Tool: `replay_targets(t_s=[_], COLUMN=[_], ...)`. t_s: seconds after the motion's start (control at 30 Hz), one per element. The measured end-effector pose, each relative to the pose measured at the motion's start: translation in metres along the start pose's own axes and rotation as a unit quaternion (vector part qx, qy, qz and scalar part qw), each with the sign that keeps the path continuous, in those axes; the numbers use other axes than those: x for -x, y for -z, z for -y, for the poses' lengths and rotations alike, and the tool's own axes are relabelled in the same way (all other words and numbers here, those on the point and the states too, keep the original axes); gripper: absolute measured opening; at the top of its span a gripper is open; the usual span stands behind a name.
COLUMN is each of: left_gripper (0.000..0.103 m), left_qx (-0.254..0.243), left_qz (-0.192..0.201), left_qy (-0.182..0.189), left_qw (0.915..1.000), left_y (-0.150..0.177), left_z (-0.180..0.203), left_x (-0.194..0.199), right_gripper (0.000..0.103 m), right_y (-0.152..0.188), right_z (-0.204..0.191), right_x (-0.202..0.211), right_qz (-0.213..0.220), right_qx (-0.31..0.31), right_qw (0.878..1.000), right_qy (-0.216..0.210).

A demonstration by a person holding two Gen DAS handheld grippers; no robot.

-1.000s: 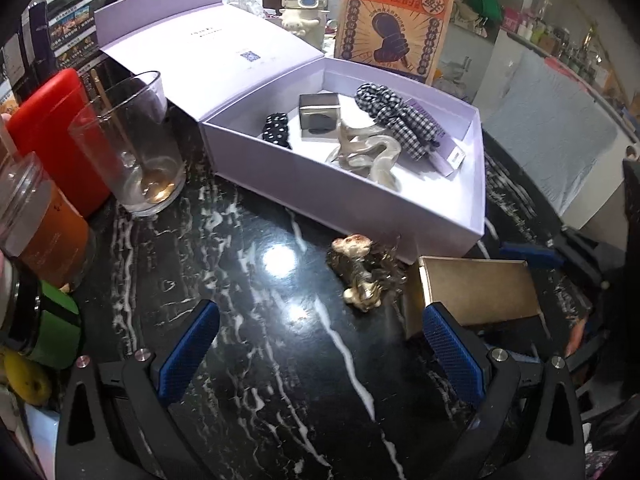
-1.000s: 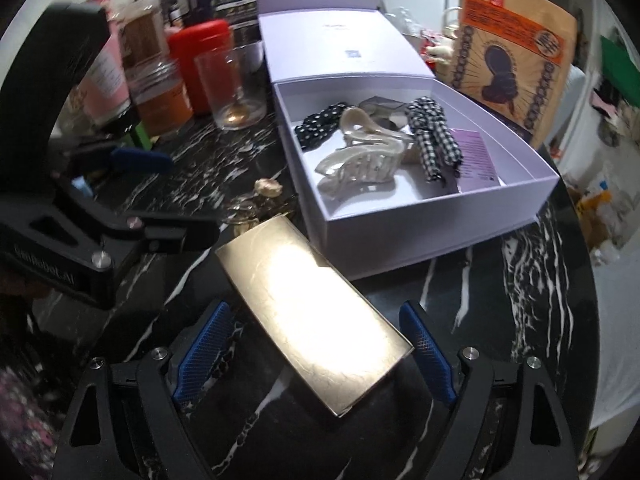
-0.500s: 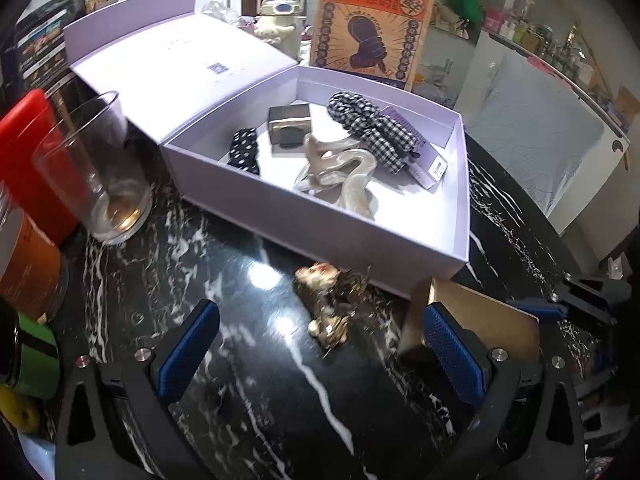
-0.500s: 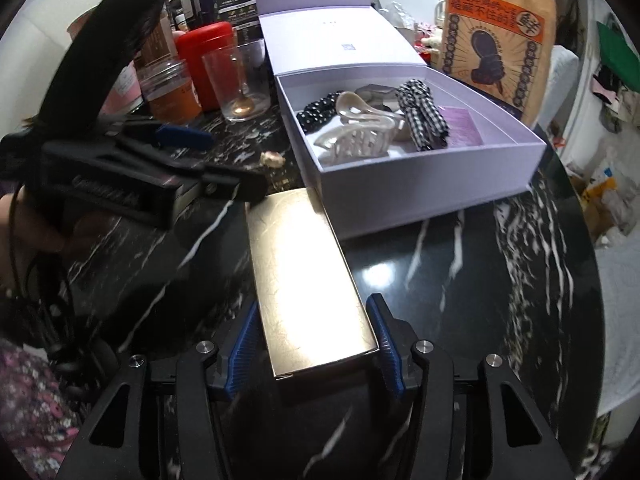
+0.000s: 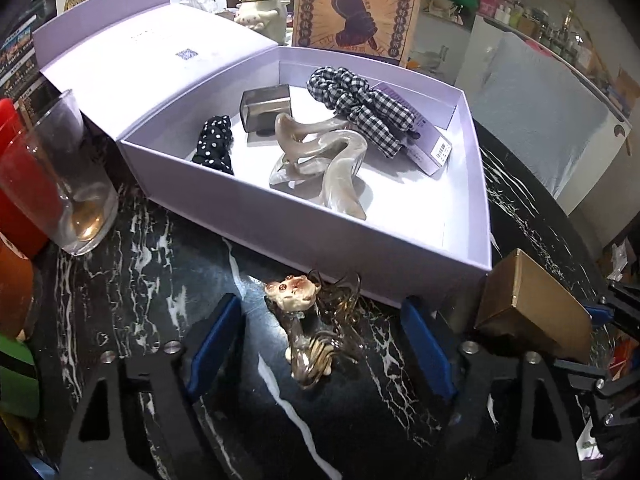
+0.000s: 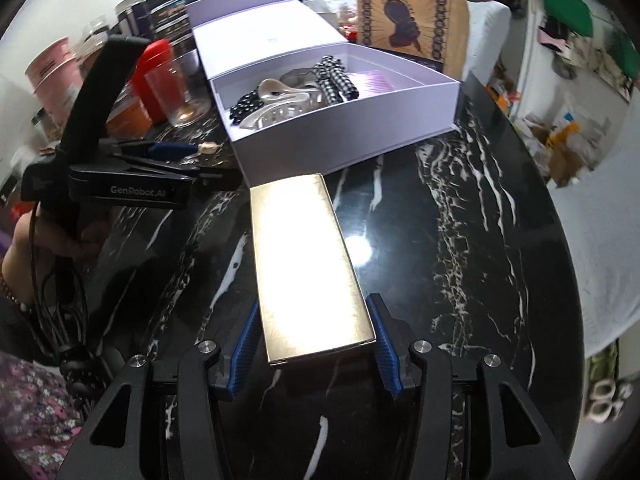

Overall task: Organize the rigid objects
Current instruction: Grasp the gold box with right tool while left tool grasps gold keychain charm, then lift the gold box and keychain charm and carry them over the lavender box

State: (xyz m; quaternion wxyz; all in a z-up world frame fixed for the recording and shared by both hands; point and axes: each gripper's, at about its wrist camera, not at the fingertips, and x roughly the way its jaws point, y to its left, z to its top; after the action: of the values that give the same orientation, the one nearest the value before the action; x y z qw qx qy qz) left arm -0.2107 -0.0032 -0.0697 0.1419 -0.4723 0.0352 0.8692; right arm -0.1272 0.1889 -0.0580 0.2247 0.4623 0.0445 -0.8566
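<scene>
Right gripper (image 6: 312,344) has the gold box (image 6: 306,264) clamped by its near end, blue pads hard against both long sides, the far end reaching toward the lavender box (image 6: 340,140). That is a long lever on a short bite: lift carelessly and the shiny case may tip or slip out. Left gripper (image 5: 320,344) is closing around the amber hair clip (image 5: 310,332) on the black marble table (image 5: 132,280), pads not yet touching. The clip's loops look springy, so it could squirt sideways or snag against the box wall just behind it.
</scene>
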Motion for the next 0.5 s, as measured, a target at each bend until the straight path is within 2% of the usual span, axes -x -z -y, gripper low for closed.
replay_targets(t_s=[0.07, 0.1, 0.13, 0.17, 0.27, 0.5], left_gripper=[0.065, 0.057, 0.048, 0.047, 0.045, 0.045], left_qx=[0.003, 0.004, 0.006, 0.009, 0.007, 0.01], left_qz=[0.002, 0.003, 0.006, 0.006, 0.004, -0.001], left_qy=[-0.009, -0.013, -0.014, -0.01, -0.001, 0.021], left_qw=[1.0, 0.9999, 0.9999, 0.9999, 1.0, 0.9997], left_y=[0.0, 0.0, 0.001, 0.002, 0.006, 0.025], left_z=[-0.001, -0.001, -0.002, -0.002, -0.001, 0.007], left_x=[-0.001, -0.001, 0.001, 0.002, 0.005, 0.018], right_gripper=[0.052, 0.053, 0.057, 0.06, 0.064, 0.067], right_y=[0.002, 0.003, 0.003, 0.003, 0.001, 0.0], right_z=[0.0, -0.001, 0.0, 0.001, 0.002, 0.002], right_x=[0.002, 0.003, 0.003, 0.002, 0.0, -0.002], right_qz=[0.0, 0.0, 0.001, 0.002, 0.004, 0.013], right_qx=[-0.007, -0.008, -0.011, -0.014, -0.022, -0.038], right_qw=[1.0, 1.0, 1.0, 1.0, 1.0, 0.999], right_qy=[-0.001, -0.002, -0.001, 0.001, 0.006, 0.008])
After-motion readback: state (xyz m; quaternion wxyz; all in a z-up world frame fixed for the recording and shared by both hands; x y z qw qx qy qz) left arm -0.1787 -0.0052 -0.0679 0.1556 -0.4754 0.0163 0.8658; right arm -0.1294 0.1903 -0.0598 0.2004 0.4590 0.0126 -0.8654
